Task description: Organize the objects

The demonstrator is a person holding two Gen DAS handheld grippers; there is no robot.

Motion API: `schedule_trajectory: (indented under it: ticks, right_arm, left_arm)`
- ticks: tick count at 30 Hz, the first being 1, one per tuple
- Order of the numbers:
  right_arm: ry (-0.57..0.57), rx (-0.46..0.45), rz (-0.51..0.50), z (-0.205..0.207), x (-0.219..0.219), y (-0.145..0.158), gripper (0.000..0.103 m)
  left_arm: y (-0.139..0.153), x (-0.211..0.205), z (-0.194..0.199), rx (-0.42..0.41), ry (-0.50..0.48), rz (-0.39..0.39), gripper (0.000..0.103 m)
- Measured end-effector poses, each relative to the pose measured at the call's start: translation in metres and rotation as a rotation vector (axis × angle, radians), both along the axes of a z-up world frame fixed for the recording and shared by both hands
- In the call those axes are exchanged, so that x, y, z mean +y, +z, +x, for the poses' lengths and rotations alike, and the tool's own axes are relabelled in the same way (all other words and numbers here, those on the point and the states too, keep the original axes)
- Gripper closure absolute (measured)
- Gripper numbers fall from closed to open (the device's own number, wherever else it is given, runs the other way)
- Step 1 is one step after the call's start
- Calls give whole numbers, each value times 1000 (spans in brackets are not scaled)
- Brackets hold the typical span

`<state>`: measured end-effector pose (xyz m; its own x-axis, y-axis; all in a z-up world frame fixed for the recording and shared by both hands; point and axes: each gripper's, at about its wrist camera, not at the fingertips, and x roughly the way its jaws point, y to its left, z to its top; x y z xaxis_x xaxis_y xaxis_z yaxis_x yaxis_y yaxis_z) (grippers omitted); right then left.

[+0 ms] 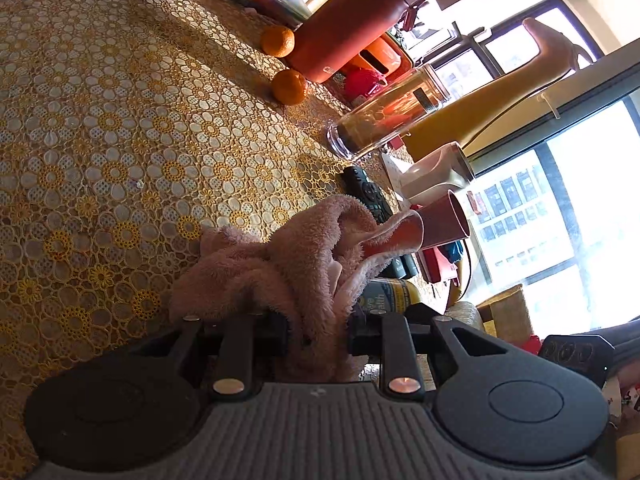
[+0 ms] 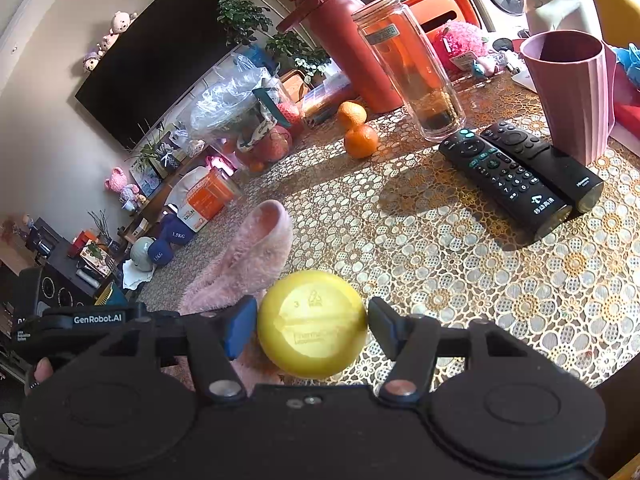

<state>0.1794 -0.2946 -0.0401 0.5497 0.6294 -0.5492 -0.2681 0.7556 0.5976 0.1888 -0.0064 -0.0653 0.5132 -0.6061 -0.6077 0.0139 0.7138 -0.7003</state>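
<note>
My left gripper [image 1: 318, 332] is shut on a fluffy pink cloth [image 1: 280, 264], which bunches up over the lace tablecloth [image 1: 120, 140]. My right gripper [image 2: 312, 324] is shut on a round yellow container [image 2: 312, 324], seen from its bottom, just above the table. The same pink cloth [image 2: 248, 256] rises beside the yellow container on its left in the right wrist view. Past the cloth stands a pink cup [image 1: 440, 224] [image 2: 572, 88]. Two black remotes [image 2: 516, 172] lie side by side near that cup. Part of the left fingers is buried in the cloth.
Two oranges [image 2: 356, 128] [image 1: 288, 80], a tall clear glass jar [image 2: 416, 68] [image 1: 384, 116] and a red flask [image 2: 344, 40] [image 1: 352, 32] stand toward the back. A plastic bag of fruit [image 2: 248, 120] and an orange box [image 2: 436, 4] crowd that edge.
</note>
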Motion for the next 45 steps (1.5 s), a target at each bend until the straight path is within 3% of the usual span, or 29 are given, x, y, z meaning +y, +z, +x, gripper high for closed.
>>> schedule_trajectory:
  ticks: [13,20,29,35,39,45]
  right_arm:
    - [49,-41,-33,-13,0,1,43]
    - [103,-133,-120,-25,15,9,42]
    - [162,-201,-194,-35,30,13,42]
    - [174,-231,-218,-38,33,15,43]
    - [187,-260,-245,-41,37,16,42]
    - [196,-273,-250,-42,37,17,43]
  left_arm:
    - [-7,18,-6,18,23,67,78]
    - [30,12,-21,-67,-39,47,78]
    - [70,-23,-21,-191,-151,-11,78]
    - [53,-36,-4,-148,-181,-9,78]
    - [38,-29,5,-110,-160,-38,78]
    - [27,-15,11,-80,-125,-11,79]
